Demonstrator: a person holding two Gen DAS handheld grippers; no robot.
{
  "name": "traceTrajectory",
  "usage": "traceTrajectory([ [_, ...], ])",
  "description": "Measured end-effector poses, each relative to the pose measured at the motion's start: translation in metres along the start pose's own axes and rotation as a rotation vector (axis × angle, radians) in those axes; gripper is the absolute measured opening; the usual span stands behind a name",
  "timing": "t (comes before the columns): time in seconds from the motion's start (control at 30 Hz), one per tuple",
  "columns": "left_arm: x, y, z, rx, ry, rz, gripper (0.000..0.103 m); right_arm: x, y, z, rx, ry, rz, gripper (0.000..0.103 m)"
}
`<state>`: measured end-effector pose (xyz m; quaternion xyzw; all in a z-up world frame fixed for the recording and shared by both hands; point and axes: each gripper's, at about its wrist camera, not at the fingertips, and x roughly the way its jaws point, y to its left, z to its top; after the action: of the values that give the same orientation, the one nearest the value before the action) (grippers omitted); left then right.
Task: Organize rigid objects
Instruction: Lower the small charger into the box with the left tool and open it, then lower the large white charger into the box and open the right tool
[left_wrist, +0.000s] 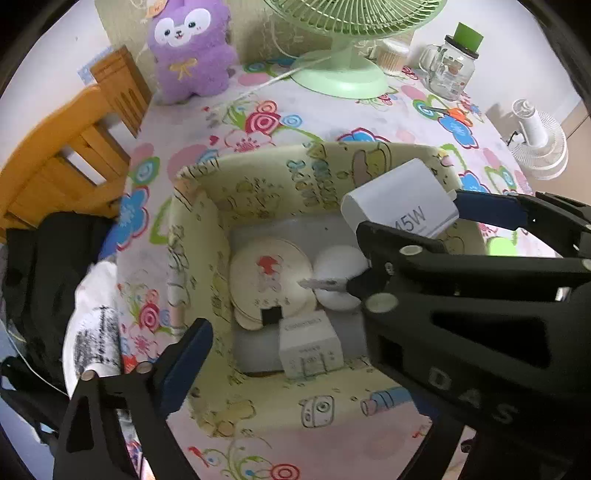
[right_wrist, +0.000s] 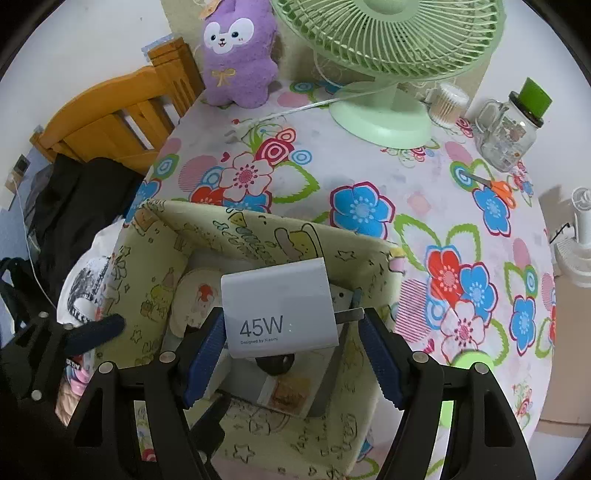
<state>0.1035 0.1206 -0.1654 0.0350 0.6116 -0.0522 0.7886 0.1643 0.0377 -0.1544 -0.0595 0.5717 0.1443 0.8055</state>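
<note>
On the flower-print table (right_wrist: 369, 162), the right claw (right_wrist: 293, 341) grips a white rectangular plastic charger (right_wrist: 277, 306) marked "45W" over the yellow cartoon-print fabric box (right_wrist: 266, 232); the left claw (left_wrist: 328, 280) gapes empty.

Two close downward views, shared storage box (left_wrist: 258, 192) (right_wrist: 369, 266).

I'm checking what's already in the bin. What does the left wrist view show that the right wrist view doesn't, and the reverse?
Left only: a white ball and a small white adapter on the bin's floor, beside the round disc.
Right only: the right tool shut on the charger, pads against its side and prongs, and "Designed by Xiaomi" in full.
Both: the charger above the bin, the disc, the fan, the plush.
</note>
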Motion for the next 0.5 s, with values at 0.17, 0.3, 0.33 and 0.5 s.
traceTrajectory([
  [0.17,0.002,0.004,0.003,-0.017,0.01,-0.013,0.097,0.004,0.003,0.003,-0.016,0.0,-0.01,0.077],
  [0.3,0.0,0.003,0.004,-0.018,0.009,-0.011,0.098,-0.006,0.005,0.004,-0.051,-0.029,-0.036,0.089],
  [0.33,-0.001,0.002,0.005,-0.017,0.005,-0.008,0.098,-0.008,0.005,0.003,-0.06,-0.034,-0.045,0.089],
  [0.5,-0.007,-0.005,0.006,-0.004,-0.008,-0.008,0.099,-0.018,0.001,-0.009,-0.079,-0.024,-0.071,0.091],
])
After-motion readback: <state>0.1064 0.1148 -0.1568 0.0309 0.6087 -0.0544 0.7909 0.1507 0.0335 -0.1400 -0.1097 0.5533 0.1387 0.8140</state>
